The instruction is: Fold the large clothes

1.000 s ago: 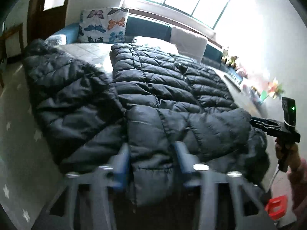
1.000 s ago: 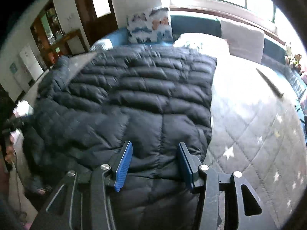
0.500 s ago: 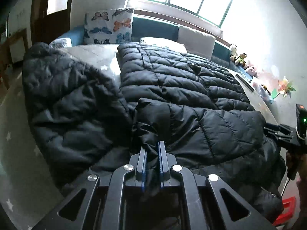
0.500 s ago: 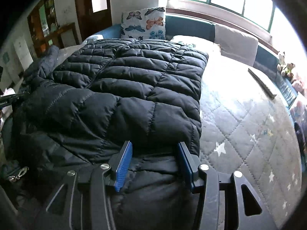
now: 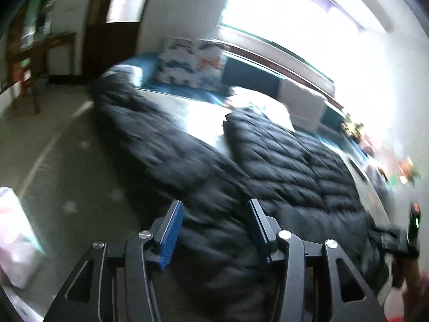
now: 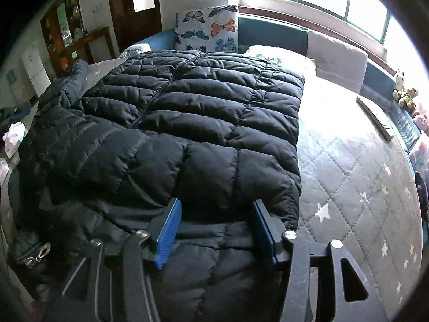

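A large black puffer jacket (image 6: 193, 123) lies spread on the quilted bed, one sleeve folded across its lower body. It also shows, blurred, in the left wrist view (image 5: 281, 166), with its other sleeve (image 5: 150, 139) stretched out to the left. My right gripper (image 6: 215, 228) is open, its blue pads on either side of the jacket's near folded edge, not pinching it. My left gripper (image 5: 214, 228) is open and empty over the jacket's near left edge. The right gripper's body (image 5: 396, 241) shows at the right edge of the left wrist view.
A grey star-patterned bedspread (image 6: 356, 187) lies to the jacket's right. A butterfly pillow (image 6: 209, 29), a white pillow and a grey cushion (image 6: 337, 56) stand at the head. Plush toys (image 6: 405, 94) line the right ledge. Bags lie at the lower left (image 6: 32, 247).
My left gripper, shut on the jacket's folded sleeve half a second ago, has opened and swung left, blurring the view. My right gripper stays open and has moved slightly closer over the jacket's edge.
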Available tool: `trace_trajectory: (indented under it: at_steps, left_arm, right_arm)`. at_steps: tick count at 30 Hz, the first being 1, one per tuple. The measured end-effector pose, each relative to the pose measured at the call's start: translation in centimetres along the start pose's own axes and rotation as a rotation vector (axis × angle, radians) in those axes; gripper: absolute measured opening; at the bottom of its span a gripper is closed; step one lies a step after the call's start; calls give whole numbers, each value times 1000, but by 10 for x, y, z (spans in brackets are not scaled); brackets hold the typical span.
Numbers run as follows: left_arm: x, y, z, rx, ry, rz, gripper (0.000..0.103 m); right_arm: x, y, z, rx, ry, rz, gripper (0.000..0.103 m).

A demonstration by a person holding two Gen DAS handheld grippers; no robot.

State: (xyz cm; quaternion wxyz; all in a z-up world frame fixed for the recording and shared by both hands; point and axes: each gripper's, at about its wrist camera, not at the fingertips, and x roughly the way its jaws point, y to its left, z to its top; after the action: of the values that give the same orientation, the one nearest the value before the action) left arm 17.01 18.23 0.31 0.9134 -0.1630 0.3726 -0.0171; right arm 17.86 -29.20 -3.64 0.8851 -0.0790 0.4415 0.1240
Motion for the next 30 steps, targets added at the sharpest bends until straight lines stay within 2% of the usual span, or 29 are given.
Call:
trace_trajectory:
  at_steps: [7, 9, 14, 16, 18, 21, 25, 30]
  left_arm:
    - [50, 79, 44, -186, 54, 111, 53]
    - [70, 97, 48, -226, 85, 109, 53]
    - [108, 113, 55, -218, 122, 143, 55]
    - [120, 119, 58, -241, 130, 132, 55]
    - [126, 131, 64, -313, 125, 90, 54]
    - [125, 152, 77, -423, 77, 31, 53]
    - [121, 170, 103, -459, 11, 63, 53]
    - [143, 182, 121, -473, 51, 96, 54]
  right_arm:
    - [0, 4, 3, -2, 20, -3, 61]
    - [1, 3, 3, 6, 20, 4, 61]
    - [3, 2, 4, 11, 33, 17, 63]
    - [4, 2, 4, 12, 35, 19, 63]
    - [4, 3, 5, 10, 38, 18, 64]
    - [1, 3, 9, 11, 45, 20, 64]
    - [-11, 3, 18, 25, 8, 56, 64]
    - [-8, 7, 26, 18, 2, 75, 63]
